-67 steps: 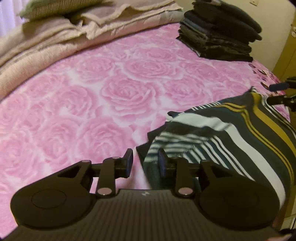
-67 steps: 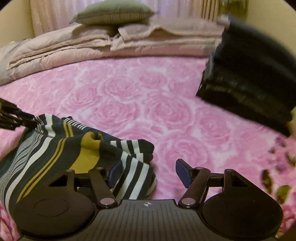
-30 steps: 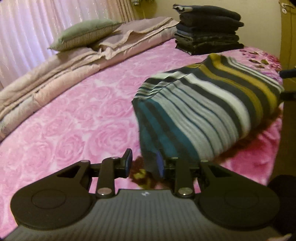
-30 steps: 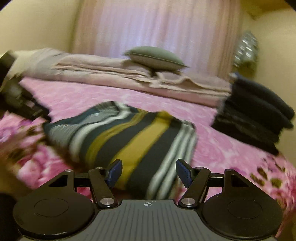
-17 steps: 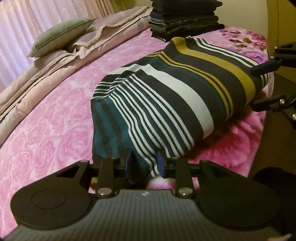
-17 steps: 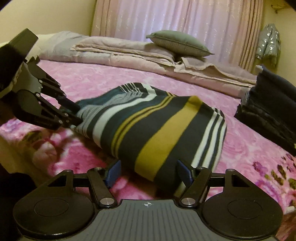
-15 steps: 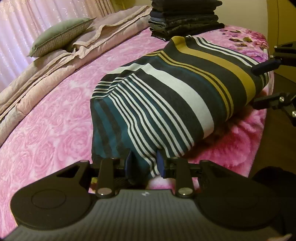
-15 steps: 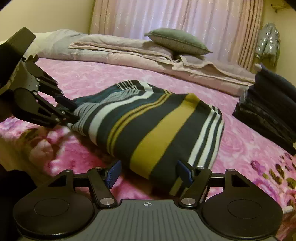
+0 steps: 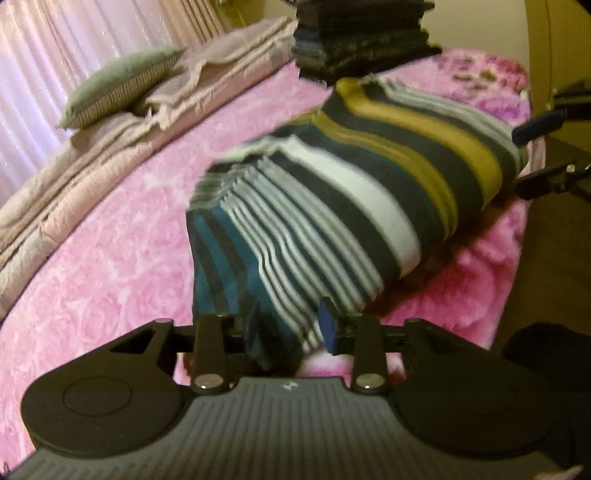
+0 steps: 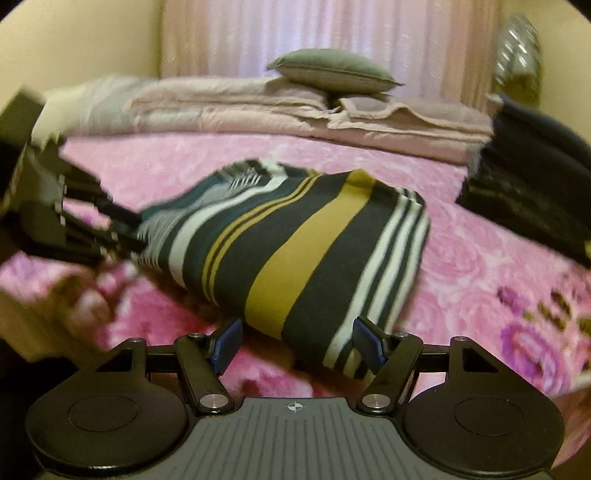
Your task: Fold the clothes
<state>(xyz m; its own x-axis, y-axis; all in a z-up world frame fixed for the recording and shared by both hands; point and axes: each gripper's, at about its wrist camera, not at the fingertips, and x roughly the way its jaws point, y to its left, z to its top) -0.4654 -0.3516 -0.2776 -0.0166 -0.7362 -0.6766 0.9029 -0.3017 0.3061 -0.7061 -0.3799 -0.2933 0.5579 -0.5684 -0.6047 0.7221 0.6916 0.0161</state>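
Since half a second ago the left gripper (image 9: 288, 325) has begun opening around the teal corner of the folded shirt (image 9: 343, 206), which lies on the bed (image 9: 110, 258) short of the dark stack (image 9: 358, 33). Its long axis runs from that corner to the right gripper (image 10: 297, 345), gaping at the opposite end without pressing. I judge both equally near.

Warm, dim indoor light tints both views yellow-pink. The curtain (image 10: 332, 40) glows pale with backlight. Motion blur smears the striped cloth (image 9: 332, 206) and the bed (image 9: 110, 258) in the left view, and the frame's side edges in the right view. Fisheye distortion bows the edges, with dark vignetted corners. A soft shadow lies under the cloth.
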